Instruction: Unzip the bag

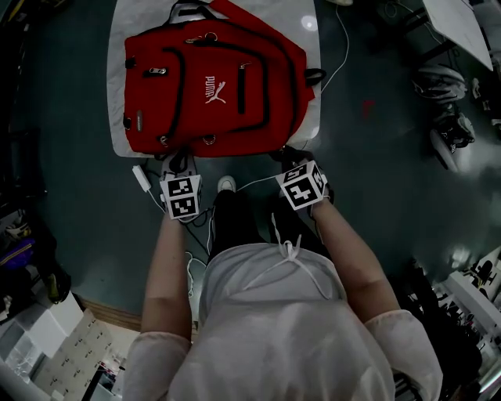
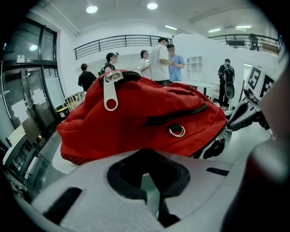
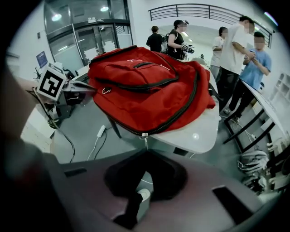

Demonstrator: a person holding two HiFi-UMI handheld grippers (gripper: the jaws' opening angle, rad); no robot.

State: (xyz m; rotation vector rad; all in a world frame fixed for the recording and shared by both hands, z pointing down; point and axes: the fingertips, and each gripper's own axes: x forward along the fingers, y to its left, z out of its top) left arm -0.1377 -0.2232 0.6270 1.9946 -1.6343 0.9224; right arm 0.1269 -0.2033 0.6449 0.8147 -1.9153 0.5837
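Bag point(image 1: 211, 86), red, lies flat on white table point(image 1: 116, 78). Right tongs point(image 1: 293, 157) pinched closed on zip pull point(image 3: 144, 136) at near edge. Left tongs point(image 1: 178, 160) closed, empty, at near-left corner.

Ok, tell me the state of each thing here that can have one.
Backpack: lying flat on the white table, zips look closed.
Left gripper: shut, nothing between the jaws.
Right gripper: shut.
Zip pull: hanging down to those shut tips; whether it is gripped is unclear.
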